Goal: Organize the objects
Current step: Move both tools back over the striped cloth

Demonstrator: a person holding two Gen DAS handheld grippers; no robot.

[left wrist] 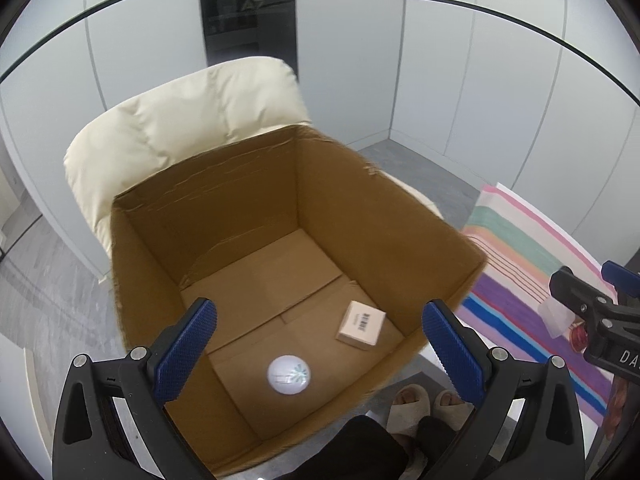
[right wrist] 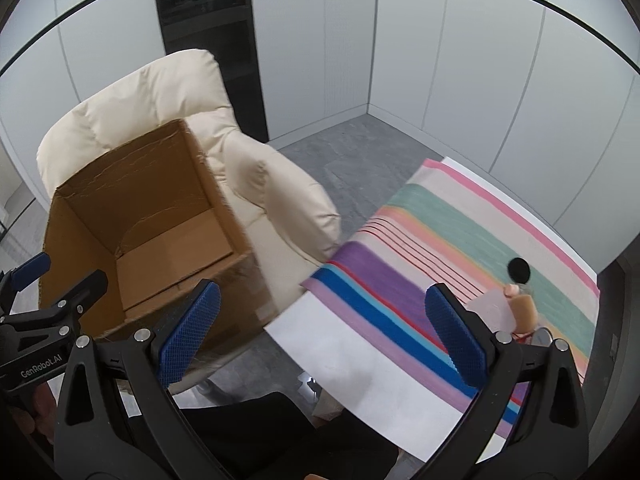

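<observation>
An open cardboard box (left wrist: 280, 216) stands on a cream armchair (left wrist: 188, 116). On its floor lie a white round object (left wrist: 289, 375) and a small beige carton with a barcode (left wrist: 361, 325). My left gripper (left wrist: 320, 348) hangs open above the box's near rim, nothing between its fingers. My right gripper (right wrist: 320, 336) is open and empty over the near edge of a striped cloth (right wrist: 440, 248). To its right on the cloth stand a small amber bottle with a black cap (right wrist: 522, 304) and a pale translucent packet (right wrist: 490, 306). The box (right wrist: 140, 232) sits left of that gripper.
The striped cloth covers a white table (right wrist: 360, 364) right of the armchair. A person's slippered feet (left wrist: 428, 404) and dark trousers (right wrist: 260, 436) are just below the grippers. Grey floor (right wrist: 340, 152), pale wall panels and a dark column (right wrist: 208, 40) lie behind.
</observation>
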